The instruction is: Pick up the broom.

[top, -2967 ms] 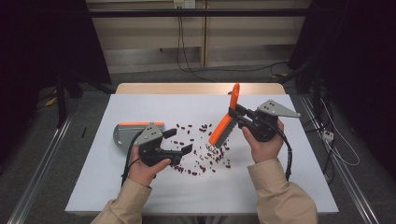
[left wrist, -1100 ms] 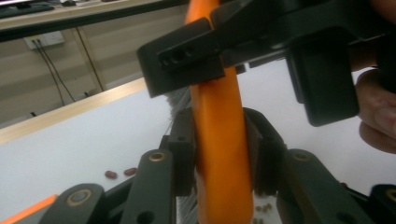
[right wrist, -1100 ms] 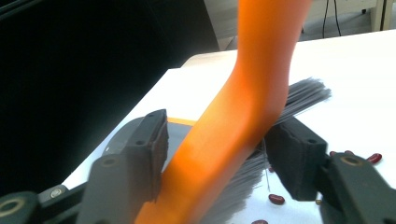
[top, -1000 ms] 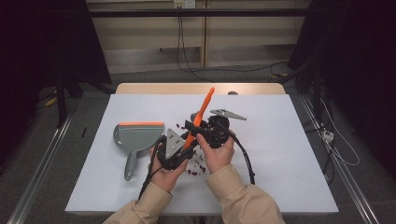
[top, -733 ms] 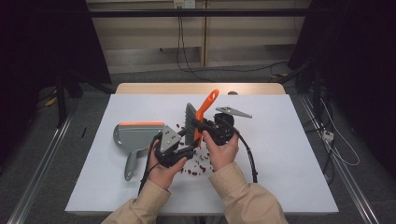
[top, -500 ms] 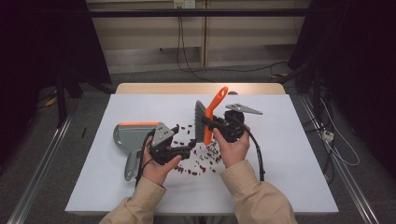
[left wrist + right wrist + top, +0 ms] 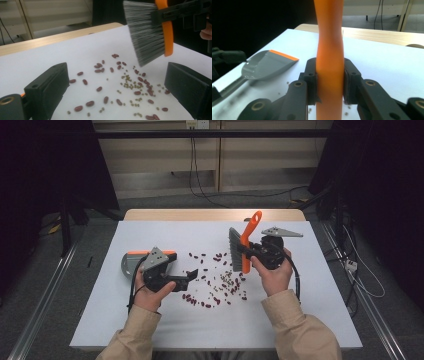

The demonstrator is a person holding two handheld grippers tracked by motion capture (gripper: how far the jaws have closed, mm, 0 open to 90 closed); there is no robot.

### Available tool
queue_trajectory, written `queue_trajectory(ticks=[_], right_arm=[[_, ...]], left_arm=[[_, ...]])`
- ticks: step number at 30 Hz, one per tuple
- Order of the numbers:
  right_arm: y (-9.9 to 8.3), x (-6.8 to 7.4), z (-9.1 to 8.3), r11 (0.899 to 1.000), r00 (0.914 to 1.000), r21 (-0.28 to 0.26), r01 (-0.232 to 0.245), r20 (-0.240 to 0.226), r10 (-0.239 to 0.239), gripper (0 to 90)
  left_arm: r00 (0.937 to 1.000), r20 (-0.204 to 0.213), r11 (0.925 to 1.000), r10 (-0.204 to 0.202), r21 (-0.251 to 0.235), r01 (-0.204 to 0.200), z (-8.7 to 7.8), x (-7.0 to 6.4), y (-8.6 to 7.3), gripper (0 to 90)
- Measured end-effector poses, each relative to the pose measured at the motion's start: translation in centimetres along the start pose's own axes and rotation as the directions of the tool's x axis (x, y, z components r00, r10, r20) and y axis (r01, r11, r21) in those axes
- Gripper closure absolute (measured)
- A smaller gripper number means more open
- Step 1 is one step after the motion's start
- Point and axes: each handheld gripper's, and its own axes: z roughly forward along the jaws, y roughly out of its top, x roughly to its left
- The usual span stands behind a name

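So the right claw (image 7: 248, 251) is clamped shut on the orange plastic handle of a hand brush with grey bristles (image 7: 240, 247), holding it up off the white desk (image 7: 300, 310) at the right side of the spill, bristles pointing down and left. The left claw (image 7: 186, 279) is wide open with nothing in it, hovering at the left of the scattered dark red beans and small green lentils (image 7: 217, 280). The grey plastic dustpan with an orange lip (image 7: 131, 261) sits on the desk just left of that hand, mostly hidden behind it in the high view. My worry: nobody's holding the pan yet, so if the brush sweeps left now, the beans will probably just roll up against the open claw or shoot past the pan. Round beans skitter easily, and a hard flick could send them off the near edge. Also the grip is on a smooth tapered handle, seen close in the right gripper view (image 7: 329, 62), so the brush might twist between the jaws once the bristles press down
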Motion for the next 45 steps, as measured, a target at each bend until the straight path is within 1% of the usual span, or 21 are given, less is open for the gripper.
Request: queue_trajectory(ticks=[2,7,8,12,15,18,24,25,30,37,42,45], right_arm=[[0.1,-0.5,-0.4,1.000,0.9999,0.013,0.010,0.007,-0.010,70.6],[0.0,-1.8,-1.2,0.999,0.9995,0.037,0.014,0.027,-0.015,70.6],[0.0,-2.0,-1.3,0.999,0.9994,0.041,0.015,0.031,-0.016,70.6],[-0.2,-2.5,-1.5,0.998,0.9989,0.054,0.020,0.040,-0.022,70.6],[-0.3,-2.8,-1.6,0.997,0.9982,0.067,0.027,0.051,-0.030,70.7],[-0.3,-3.2,-1.7,0.996,0.9975,0.081,0.033,0.059,-0.038,70.6],[-0.3,-4.3,-2.2,0.995,0.9957,0.099,0.024,0.086,-0.032,70.6],[-0.2,-4.4,-2.3,0.995,0.9952,0.100,0.025,0.091,-0.034,70.6],[-0.2,-5.1,-2.7,0.993,0.9930,0.115,0.022,0.112,-0.035,70.6],[-0.6,-5.8,-2.7,0.986,0.9904,0.165,0.018,0.133,-0.040,70.6],[-0.9,-6.0,-2.1,0.980,0.9891,0.197,0.020,0.139,-0.048,70.6],[-1.0,-6.1,-1.6,0.975,0.9872,0.223,0.018,0.150,-0.052,70.5]], left_arm=[[0.9999,-0.003,0.9999,0.012,0.005,-0.012,-0.6,0.5,-0.1,5.2],[1.0000,-0.002,1.0000,0.007,0.007,-0.007,-1.8,1.8,-0.6,4.7],[1.0000,-0.002,1.0000,-0.003,-0.002,0.003,-2.0,2.0,-0.8,4.7],[1.0000,-0.005,0.9999,0.007,-0.009,-0.007,-2.8,2.7,-1.0,4.8],[1.0000,-0.002,0.9999,-0.005,-0.015,0.005,-3.2,3.1,-1.3,4.7],[1.0000,-0.001,0.9999,-0.005,-0.012,0.005,-3.7,3.5,-1.5,4.7],[1.0000,-0.001,1.0000,-0.008,-0.001,0.008,-4.7,4.1,-2.4,4.6],[0.9999,0.001,0.9999,-0.014,-0.002,0.014,-4.9,4.2,-2.5,4.6],[0.9998,-0.017,1.0000,-0.008,0.000,0.008,-5.5,4.7,-3.0,4.6],[0.9999,-0.011,1.0000,-0.004,0.002,0.004,-6.0,5.1,-3.7,4.6],[0.9999,-0.016,1.0000,-0.004,-0.002,0.004,-6.3,5.3,-4.0,4.6],[0.9998,-0.020,1.0000,-0.005,-0.004,0.005,-6.6,5.4,-4.1,4.6]])
